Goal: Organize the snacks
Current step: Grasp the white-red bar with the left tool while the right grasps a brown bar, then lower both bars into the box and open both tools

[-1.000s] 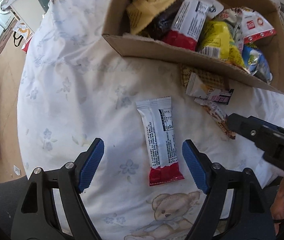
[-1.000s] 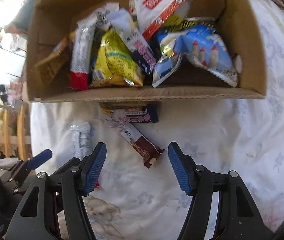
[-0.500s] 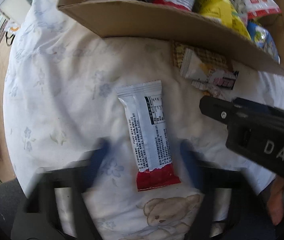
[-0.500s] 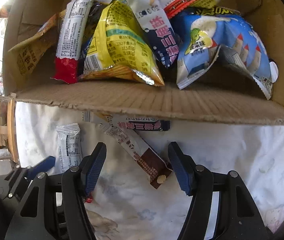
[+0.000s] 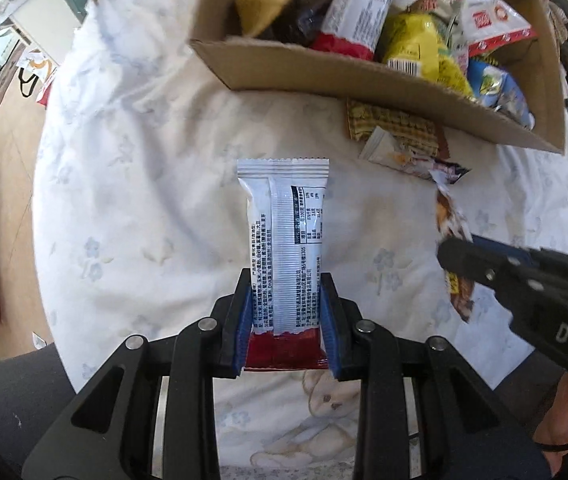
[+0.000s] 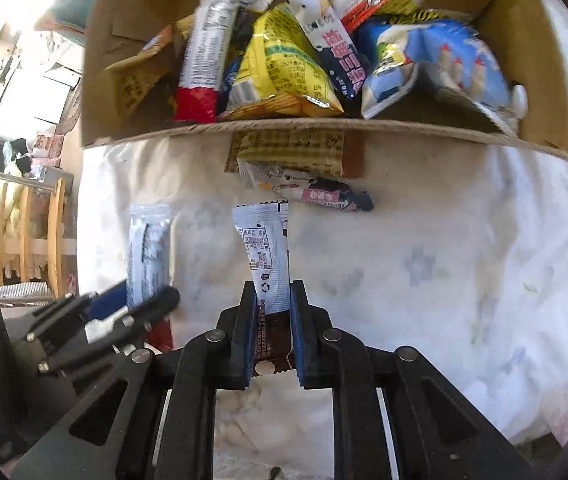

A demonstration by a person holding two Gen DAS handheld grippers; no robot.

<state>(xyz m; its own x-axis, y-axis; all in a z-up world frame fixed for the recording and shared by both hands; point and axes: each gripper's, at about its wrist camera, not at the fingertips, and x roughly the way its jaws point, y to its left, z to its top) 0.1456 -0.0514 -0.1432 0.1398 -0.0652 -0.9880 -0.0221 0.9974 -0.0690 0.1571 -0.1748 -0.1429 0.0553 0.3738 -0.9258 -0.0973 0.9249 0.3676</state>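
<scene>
Left wrist: my left gripper (image 5: 285, 320), spread a second ago, now pinches the crinkly white-and-red wrapper (image 5: 284, 248); my right gripper (image 6: 271, 332) likewise pinches the slim brown-ended bar (image 6: 266, 264).

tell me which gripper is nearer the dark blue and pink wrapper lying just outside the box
Right. The right gripper, shut on a brown-ended bar, sits straight below the dark blue and pink wrapper. The left gripper, clamping the red-ended bar, is further off to the left.

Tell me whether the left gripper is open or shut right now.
Shut. The left gripper has its blue pads pressed against both sides of the white and red snack bar, near its red end.
</scene>
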